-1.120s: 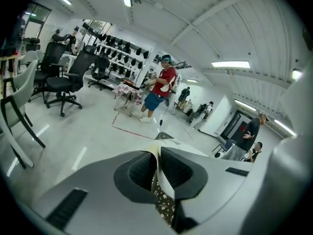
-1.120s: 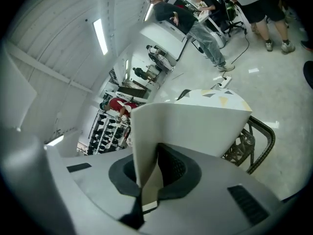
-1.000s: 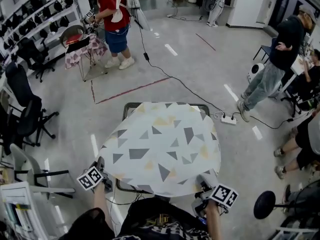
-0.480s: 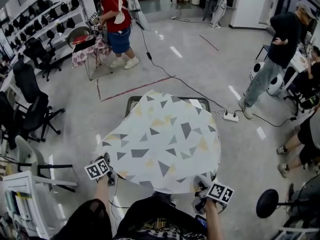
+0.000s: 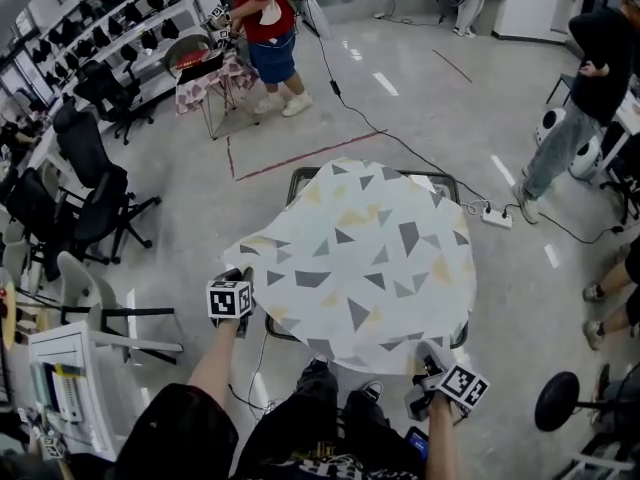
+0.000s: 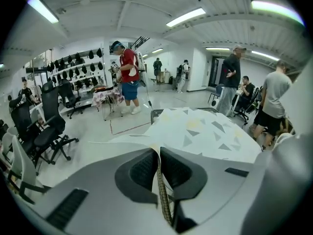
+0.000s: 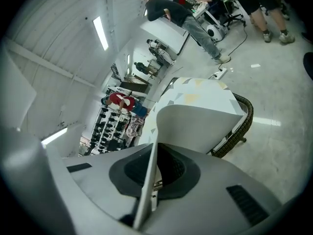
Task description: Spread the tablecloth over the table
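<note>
While left gripper (image 6: 158,155) and right gripper (image 7: 154,155) fingers pinch the tablecloth (image 5: 360,258), it covers most of the table (image 5: 298,174).

Grey polished floor (image 5: 420,108) catching glare, with a red tape line (image 5: 300,156) running across it. Black office chairs (image 5: 95,183) standing at left, below wall shelves (image 5: 130,43) carrying dark rounded items. Power strip (image 5: 496,215) lying on the floor, black cable (image 5: 362,116) trailing off. Ceiling tube lights (image 6: 185,17) glowing. Person in red top (image 5: 265,3) standing at a small folding table (image 5: 205,73).
</note>
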